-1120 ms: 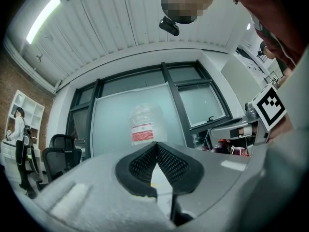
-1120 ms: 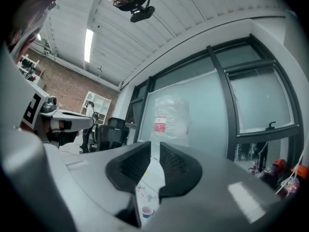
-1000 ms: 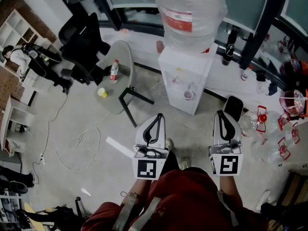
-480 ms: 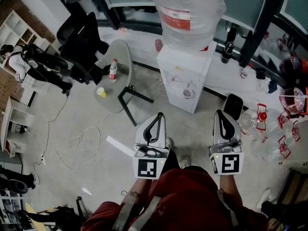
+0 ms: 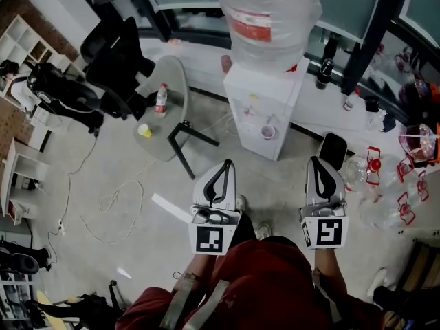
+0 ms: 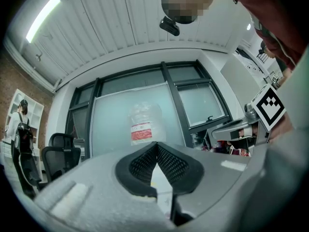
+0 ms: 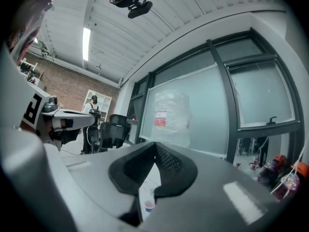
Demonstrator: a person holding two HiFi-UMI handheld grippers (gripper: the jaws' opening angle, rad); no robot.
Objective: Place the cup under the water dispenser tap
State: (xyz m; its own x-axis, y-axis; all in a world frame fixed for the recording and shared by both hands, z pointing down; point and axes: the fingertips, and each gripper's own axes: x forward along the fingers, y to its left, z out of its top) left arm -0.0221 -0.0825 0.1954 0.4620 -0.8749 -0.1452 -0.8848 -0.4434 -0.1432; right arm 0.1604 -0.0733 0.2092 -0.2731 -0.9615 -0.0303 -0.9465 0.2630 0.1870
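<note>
At water dispenser (image 5: 265, 95), cup (image 5: 268, 132) sat under tap; your left gripper (image 5: 227, 164), right gripper (image 5: 314, 161) fingers clenched, empty; task looked done.

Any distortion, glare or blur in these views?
Head view: sharp, even light on the dispenser. Left gripper view: heavy fisheye, dark corners, ceiling light blown out. Right gripper view: same fisheye; cup tiny and soft.
</note>
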